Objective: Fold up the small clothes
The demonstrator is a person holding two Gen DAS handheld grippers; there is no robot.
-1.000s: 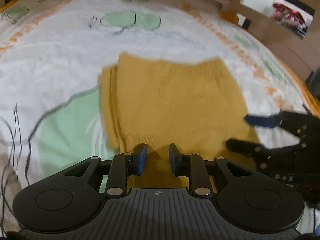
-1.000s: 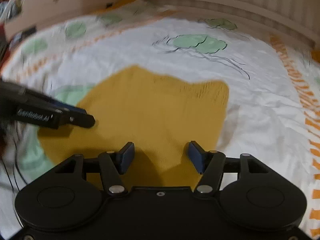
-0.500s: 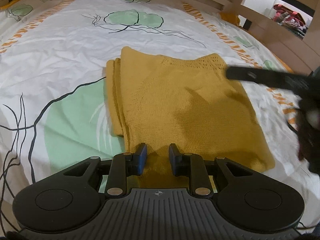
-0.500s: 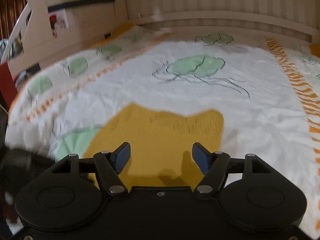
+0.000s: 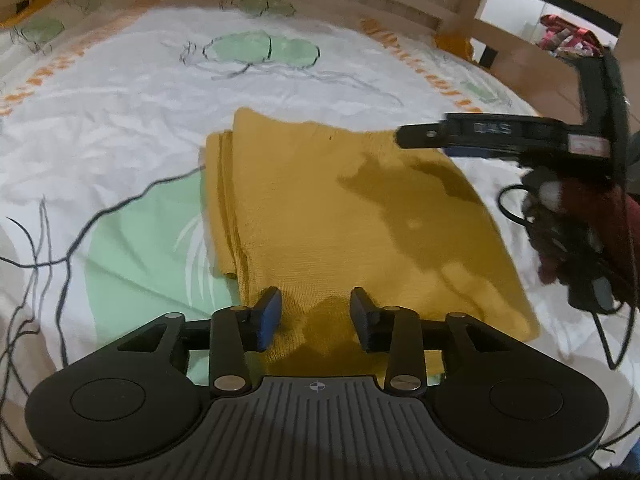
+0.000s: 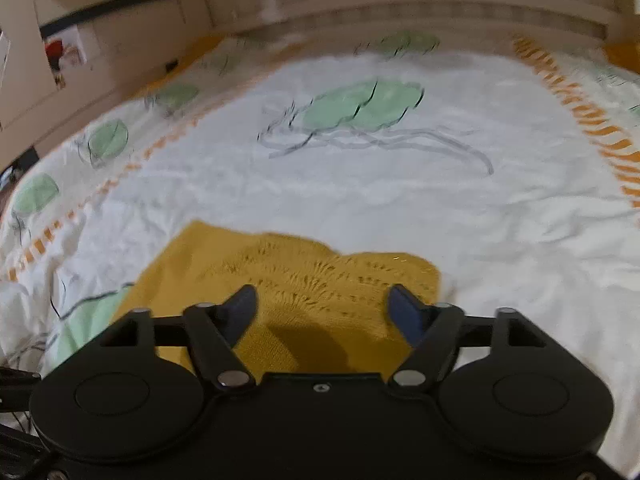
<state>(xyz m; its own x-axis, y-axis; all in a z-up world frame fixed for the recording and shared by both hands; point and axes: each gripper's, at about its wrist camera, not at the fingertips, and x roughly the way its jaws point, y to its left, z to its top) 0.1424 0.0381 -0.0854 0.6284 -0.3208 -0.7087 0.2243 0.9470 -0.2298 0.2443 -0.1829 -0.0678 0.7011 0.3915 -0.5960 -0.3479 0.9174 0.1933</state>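
Note:
A mustard-yellow knit garment (image 5: pixel 340 216) lies folded flat on the bed sheet (image 5: pixel 120 128), with layered edges along its left side. My left gripper (image 5: pixel 316 316) is open and empty over the garment's near edge. My right gripper (image 6: pixel 324 312) is open and empty above the garment's patterned far end (image 6: pixel 320 276). The right gripper also shows in the left wrist view (image 5: pixel 416 136), raised over the garment's far right corner and casting a shadow on it.
The white sheet has green leaf prints (image 6: pixel 360 104) and an orange striped border (image 6: pixel 580 108). A wooden bed rail (image 6: pixel 400 4) runs along the far side. A wooden shelf unit (image 5: pixel 532 40) stands at the right, and a cable (image 5: pixel 608 332) hangs by the right hand.
My left gripper's jaws have opened wider. My right gripper has lifted and moved toward the garment's far end. The garment lies still.

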